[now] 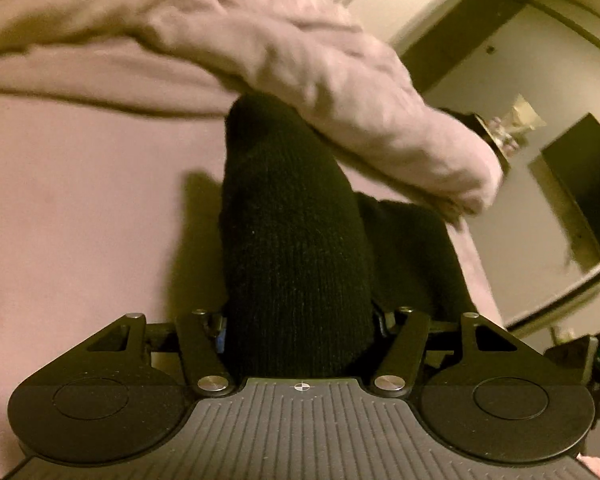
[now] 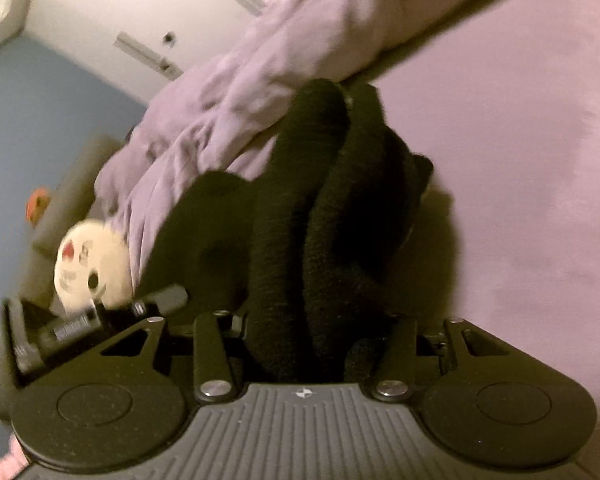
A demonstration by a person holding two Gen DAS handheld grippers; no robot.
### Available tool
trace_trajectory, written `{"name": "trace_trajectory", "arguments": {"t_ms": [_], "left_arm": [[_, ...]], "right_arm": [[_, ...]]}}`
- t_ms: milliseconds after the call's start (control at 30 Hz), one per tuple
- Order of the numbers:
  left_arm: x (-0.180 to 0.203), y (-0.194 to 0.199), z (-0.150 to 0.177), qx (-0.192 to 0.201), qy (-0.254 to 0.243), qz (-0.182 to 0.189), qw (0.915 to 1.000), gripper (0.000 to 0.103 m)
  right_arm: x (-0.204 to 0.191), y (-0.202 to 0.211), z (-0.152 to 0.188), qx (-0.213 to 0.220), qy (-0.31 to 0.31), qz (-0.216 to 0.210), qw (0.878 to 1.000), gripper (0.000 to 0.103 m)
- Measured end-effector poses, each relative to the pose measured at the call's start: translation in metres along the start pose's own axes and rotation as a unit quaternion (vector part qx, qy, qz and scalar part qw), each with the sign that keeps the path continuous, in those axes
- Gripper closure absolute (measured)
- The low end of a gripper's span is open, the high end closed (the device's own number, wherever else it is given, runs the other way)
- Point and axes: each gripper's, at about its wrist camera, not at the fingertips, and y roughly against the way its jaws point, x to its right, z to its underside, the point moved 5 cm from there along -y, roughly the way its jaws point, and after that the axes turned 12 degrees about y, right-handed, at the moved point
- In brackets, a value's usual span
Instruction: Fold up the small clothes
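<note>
Each gripper takes one end of the black sock [image 1: 296, 240], judged ready for doubling it over; it lies on the pink sheet [image 1: 80, 200], its far end under a rumpled quilt [image 1: 300, 60]; the left gripper [image 1: 300, 324] pinches knit; the right gripper [image 2: 312, 328] clamps bunched folds [image 2: 320, 220].

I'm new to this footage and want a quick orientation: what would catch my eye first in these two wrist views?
A black ribbed knit garment fills the middle of both views, bunched between each gripper's jaws and running up from the left gripper and the right gripper. Behind it lies a rumpled pale pink blanket on a smooth pink bed sheet. A round white tag with red marks sits at the right view's left edge.
</note>
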Motion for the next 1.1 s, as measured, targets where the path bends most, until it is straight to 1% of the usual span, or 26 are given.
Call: {"name": "trace_trajectory", "arguments": {"t_ms": [67, 100, 167, 200, 267, 300, 367, 400, 433, 467, 533, 567, 600, 667, 700, 733, 767, 800, 833, 867, 900, 967, 1033, 1100], "left_arm": [[-0.015, 0.014, -0.005, 0.012, -0.012, -0.024, 0.9996, 0.038], [-0.022, 0.017, -0.006, 0.011, -0.017, -0.038, 0.999, 0.036], [-0.042, 0.021, -0.005, 0.002, -0.01, -0.08, 0.9968, 0.033], [-0.052, 0.025, -0.003, 0.004, -0.006, -0.103, 0.9947, 0.032], [-0.063, 0.043, 0.001, 0.033, -0.02, -0.132, 0.9904, 0.031], [-0.064, 0.054, 0.005, 0.049, -0.029, -0.139, 0.9886, 0.029], [-0.063, 0.07, 0.016, 0.066, -0.024, -0.14, 0.9877, 0.025], [-0.06, 0.077, 0.022, 0.069, -0.017, -0.134, 0.9884, 0.024], [-0.057, 0.082, 0.03, 0.068, -0.013, -0.127, 0.9894, 0.024], [-0.055, 0.087, 0.037, 0.068, -0.01, -0.126, 0.9897, 0.024], [-0.051, 0.089, 0.051, 0.06, -0.006, -0.125, 0.9904, 0.023], [-0.051, 0.088, 0.057, 0.051, 0.0, -0.123, 0.9911, 0.023], [-0.051, 0.088, 0.064, 0.045, 0.006, -0.121, 0.9916, 0.023], [-0.051, 0.086, 0.077, 0.031, 0.013, -0.116, 0.9927, 0.023], [-0.052, 0.086, 0.085, 0.023, 0.016, -0.114, 0.9931, 0.023], [-0.054, 0.085, 0.092, 0.013, 0.017, -0.112, 0.9935, 0.023], [-0.056, 0.084, 0.099, 0.001, 0.016, -0.111, 0.9937, 0.023], [-0.057, 0.083, 0.103, -0.005, 0.015, -0.112, 0.9936, 0.023], [-0.059, 0.083, 0.106, -0.006, 0.014, -0.112, 0.9936, 0.023], [-0.06, 0.083, 0.108, -0.008, 0.015, -0.112, 0.9935, 0.023], [-0.061, 0.083, 0.11, -0.011, 0.02, -0.115, 0.9931, 0.024], [-0.064, 0.086, 0.113, -0.009, 0.038, -0.11, 0.9932, 0.023], [-0.067, 0.087, 0.118, -0.012, 0.048, -0.111, 0.9926, 0.023], [-0.07, 0.085, 0.125, -0.022, 0.056, -0.115, 0.9915, 0.024]], "right_arm": [[-0.011, -0.005, 0.001, 0.007, 0.017, 0.005, 1.0, 0.058], [-0.015, -0.005, 0.001, 0.013, 0.025, 0.017, 0.999, 0.058], [-0.018, -0.001, -0.001, 0.037, 0.032, 0.065, 0.997, 0.053], [-0.02, 0.006, -0.001, 0.047, 0.035, 0.084, 0.995, 0.053], [-0.026, 0.026, 0.0, 0.07, 0.04, 0.107, 0.991, 0.053], [-0.03, 0.035, 0.003, 0.077, 0.04, 0.112, 0.99, 0.053], [-0.042, 0.052, 0.015, 0.088, 0.034, 0.119, 0.988, 0.053], [-0.047, 0.057, 0.023, 0.089, 0.028, 0.124, 0.988, 0.054], [-0.055, 0.061, 0.034, 0.087, 0.028, 0.126, 0.988, 0.057], [-0.065, 0.062, 0.044, 0.083, 0.034, 0.126, 0.988, 0.063], [-0.082, 0.059, 0.063, 0.073, 0.044, 0.142, 0.986, 0.068], [-0.085, 0.059, 0.074, 0.068, 0.029, 0.147, 0.986, 0.068], [-0.084, 0.061, 0.085, 0.067, 0.001, 0.15, 0.986, 0.067], [-0.078, 0.063, 0.103, 0.067, -0.046, 0.143, 0.986, 0.067], [-0.073, 0.063, 0.112, 0.061, -0.067, 0.145, 0.985, 0.067], [-0.069, 0.062, 0.118, 0.058, -0.078, 0.146, 0.985, 0.063], [-0.067, 0.061, 0.122, 0.06, -0.085, 0.141, 0.984, 0.06], [-0.063, 0.061, 0.123, 0.069, -0.092, 0.134, 0.984, 0.059], [-0.059, 0.06, 0.125, 0.079, -0.105, 0.127, 0.983, 0.055], [-0.053, 0.059, 0.127, 0.09, -0.128, 0.117, 0.981, 0.047], [-0.047, 0.058, 0.128, 0.102, -0.156, 0.105, 0.977, 0.045], [-0.038, 0.053, 0.127, 0.131, -0.203, 0.074, 0.968, 0.045], [-0.032, 0.046, 0.127, 0.153, -0.225, 0.073, 0.96, 0.045], [-0.024, 0.035, 0.129, 0.163, -0.25, 0.059, 0.953, 0.045]]}}
